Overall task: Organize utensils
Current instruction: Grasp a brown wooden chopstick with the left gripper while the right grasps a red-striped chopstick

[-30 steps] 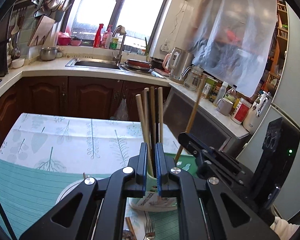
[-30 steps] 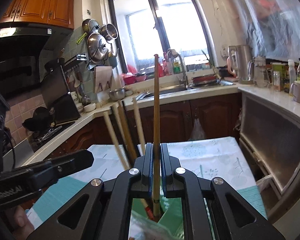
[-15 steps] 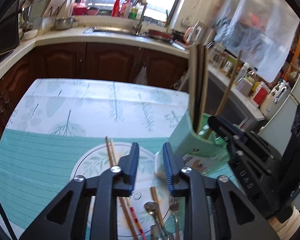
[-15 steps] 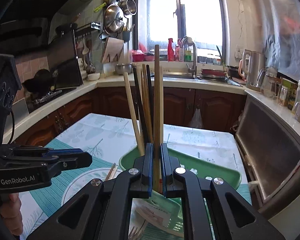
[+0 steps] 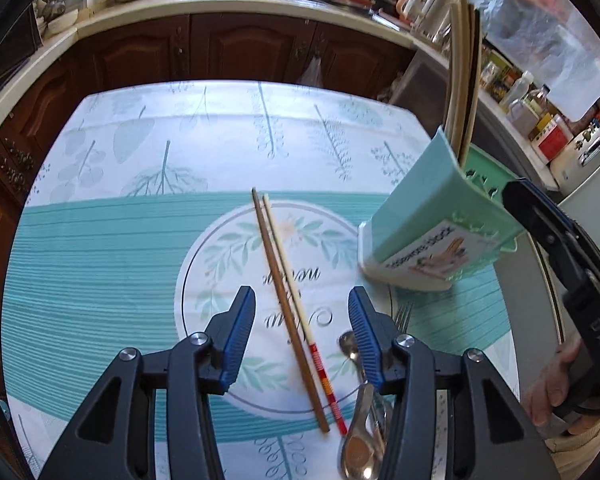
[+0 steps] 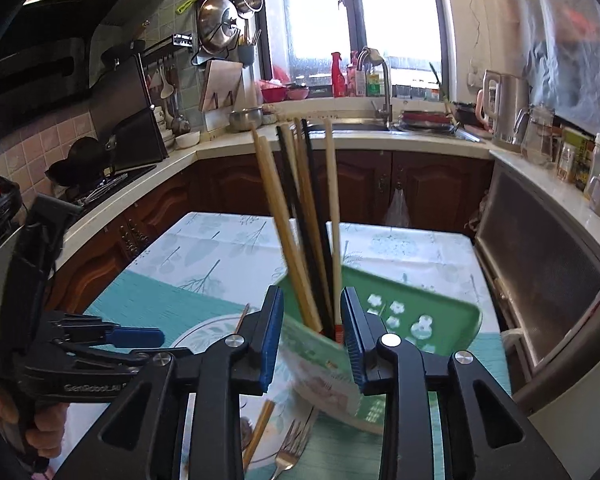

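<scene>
Left tongs [image 5: 302, 334]: spread wide, empty, above two chopsticks [image 5: 290, 308] lying on the tabletop [image 5: 100, 240].
Right tongs [image 6: 312, 340]: wide, empty, flanking the green utensil holder [image 6: 416, 320].

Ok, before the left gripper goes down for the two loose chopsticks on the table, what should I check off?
1. Left gripper open: ok, jaws wide apart, nothing between them.
2. Brown chopstick and white chopstick between the jaws: ok, they lie side by side on the tablecloth.
3. Spoons away from the grasp: not ok, they lie right at the right-hand pad.
4. Right gripper out of the way: ok, open around the green utensil holder.
5. Holder steady: cannot tell, it looks tilted and blurred.
6. Room in the holder: cannot tell, several chopsticks stand inside.
</scene>
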Demonstrator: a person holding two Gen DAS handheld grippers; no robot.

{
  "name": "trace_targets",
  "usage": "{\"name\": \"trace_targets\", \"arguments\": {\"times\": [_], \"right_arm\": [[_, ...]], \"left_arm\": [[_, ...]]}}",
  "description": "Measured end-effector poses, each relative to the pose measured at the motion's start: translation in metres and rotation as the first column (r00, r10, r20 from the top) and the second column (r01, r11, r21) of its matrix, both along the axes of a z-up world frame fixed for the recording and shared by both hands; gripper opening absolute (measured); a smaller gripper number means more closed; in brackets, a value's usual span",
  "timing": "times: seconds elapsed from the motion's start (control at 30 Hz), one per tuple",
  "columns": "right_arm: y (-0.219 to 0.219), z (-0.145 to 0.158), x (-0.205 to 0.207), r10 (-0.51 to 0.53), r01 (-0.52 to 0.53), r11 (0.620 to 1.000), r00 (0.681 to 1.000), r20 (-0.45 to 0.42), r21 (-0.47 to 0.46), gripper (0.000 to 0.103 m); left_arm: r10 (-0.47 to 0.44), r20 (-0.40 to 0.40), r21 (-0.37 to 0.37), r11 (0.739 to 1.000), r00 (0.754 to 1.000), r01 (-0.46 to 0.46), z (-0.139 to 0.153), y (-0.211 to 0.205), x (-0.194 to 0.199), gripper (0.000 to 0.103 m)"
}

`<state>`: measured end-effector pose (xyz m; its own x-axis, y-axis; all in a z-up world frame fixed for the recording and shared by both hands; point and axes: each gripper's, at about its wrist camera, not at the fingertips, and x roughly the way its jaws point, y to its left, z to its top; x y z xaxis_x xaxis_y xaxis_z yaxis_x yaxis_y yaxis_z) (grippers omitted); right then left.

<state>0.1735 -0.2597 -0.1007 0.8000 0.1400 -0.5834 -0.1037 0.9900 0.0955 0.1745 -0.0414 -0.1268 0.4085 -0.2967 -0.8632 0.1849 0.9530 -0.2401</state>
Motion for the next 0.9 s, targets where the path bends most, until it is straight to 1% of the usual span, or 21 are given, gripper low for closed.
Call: {"name": "trace_targets", "arguments": {"times": [0.13,0.2,0.37,0.5,0.57,0.67,0.83,0.9], "right_arm": [[0.012,-0.001,-0.023,0.013,-0.012,1.0,0.998,-0.056,0.014,0.03],[0.019,-0.003,-0.031,0.026,-0.024,0.999,0.996,-0.081,0.025,0.03],[0.037,-0.016,-0.04,0.06,-0.047,0.996,0.98,-0.191,0.074,0.03],[0.052,-0.034,-0.036,0.069,-0.048,0.996,0.957,-0.281,0.082,0.028],[0.058,-0.045,-0.035,0.062,-0.041,0.997,0.944,-0.323,0.07,0.028],[0.064,-0.055,-0.035,0.049,-0.033,0.998,0.931,-0.362,0.05,0.027],[0.058,-0.059,-0.031,0.046,-0.022,0.998,0.923,-0.382,0.067,0.027],[0.055,-0.06,-0.033,0.041,-0.015,0.997,0.92,-0.39,0.07,0.027]], "left_arm": [[-0.031,-0.063,0.035,0.999,0.998,0.033,-0.009,0.003,0.0,0.047],[-0.039,-0.083,0.036,0.998,0.996,0.042,-0.013,0.005,0.0,0.044],[-0.047,-0.171,0.026,0.998,0.984,0.052,-0.03,0.007,0.008,0.029],[-0.028,-0.248,0.027,0.999,0.968,0.036,-0.048,0.006,0.018,0.022],[-0.023,-0.283,0.019,0.999,0.959,0.029,-0.055,0.004,0.023,0.019],[-0.01,-0.302,0.034,0.999,0.953,0.021,-0.06,0.0,0.03,0.018],[-0.015,-0.295,0.055,0.998,0.955,0.032,-0.059,-0.012,0.036,0.018],[-0.016,-0.294,0.083,0.996,0.956,0.043,-0.06,-0.021,0.04,0.018]]}}
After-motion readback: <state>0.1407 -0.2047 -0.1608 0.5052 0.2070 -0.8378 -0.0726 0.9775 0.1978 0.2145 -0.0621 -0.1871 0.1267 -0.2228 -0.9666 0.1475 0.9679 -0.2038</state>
